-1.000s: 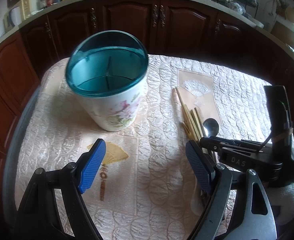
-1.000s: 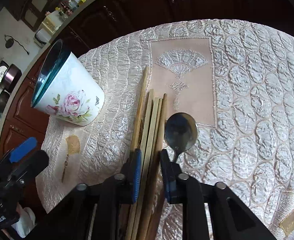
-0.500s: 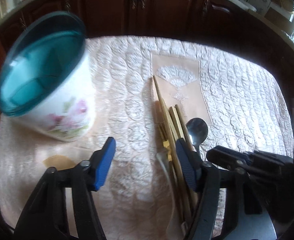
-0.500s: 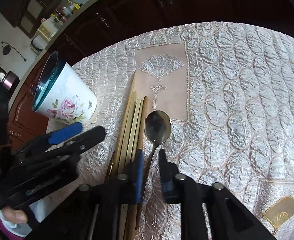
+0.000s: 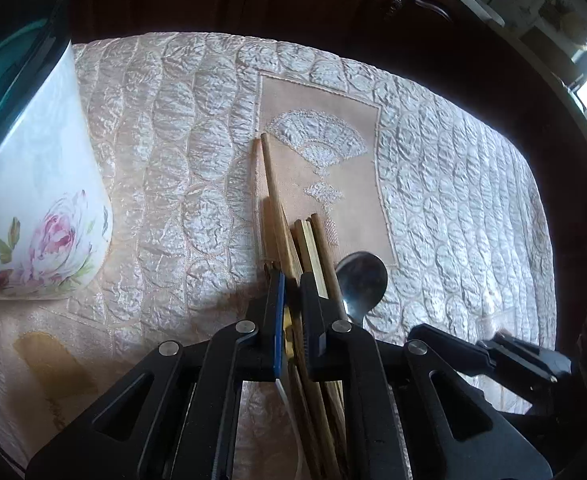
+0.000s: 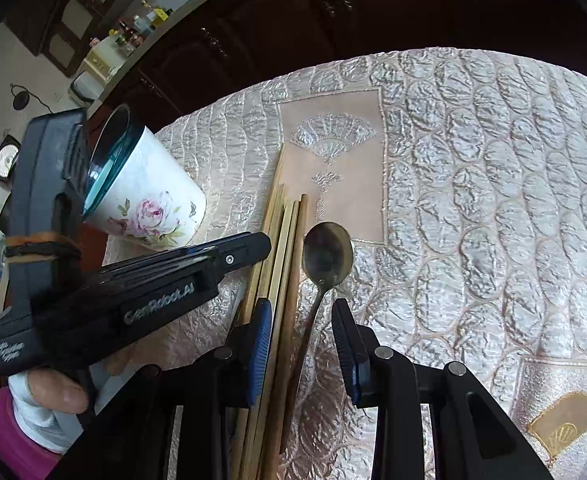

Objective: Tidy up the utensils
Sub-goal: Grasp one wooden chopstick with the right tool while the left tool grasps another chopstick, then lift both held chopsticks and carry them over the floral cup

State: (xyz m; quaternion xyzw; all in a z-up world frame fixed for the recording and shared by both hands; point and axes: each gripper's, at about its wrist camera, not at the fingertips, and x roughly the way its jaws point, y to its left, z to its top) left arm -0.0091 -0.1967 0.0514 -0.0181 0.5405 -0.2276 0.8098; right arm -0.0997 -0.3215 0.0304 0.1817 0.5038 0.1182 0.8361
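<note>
Shifted since the earlier frames: left gripper [image 5: 291, 300], from hovering wide before the floral utensil holder [image 5: 33, 200] to sitting low over the chopsticks [image 5: 289, 248], its jaws closing to a narrow slit with one or two sticks between the blue pads. Whether the pads already press cannot be told for sure, though they look to be touching wood.

Right gripper [image 6: 301, 344]: earlier pinched tight among the sticks, now part-way open, holding nothing; the spoon [image 6: 327, 252] handle and a stick pass between its jaws without being clamped.

Surroundings: chopsticks bundled side by side on the quilted tablecloth [image 5: 453, 160], beside the embroidered fan panel; spoon just right of them, bowl up. Holder stands upright at far left, well apart from the bundle, teal rim [image 6: 107, 160] and dividers showing.

Handling note, as judgement: the step in hand is picking up chopsticks for the holder. Grip near mid-length, lift straight so neighbouring sticks do not drag, tip the sticks upright before lowering into one compartment. Right gripper is best kept clear of the bundle.
</note>
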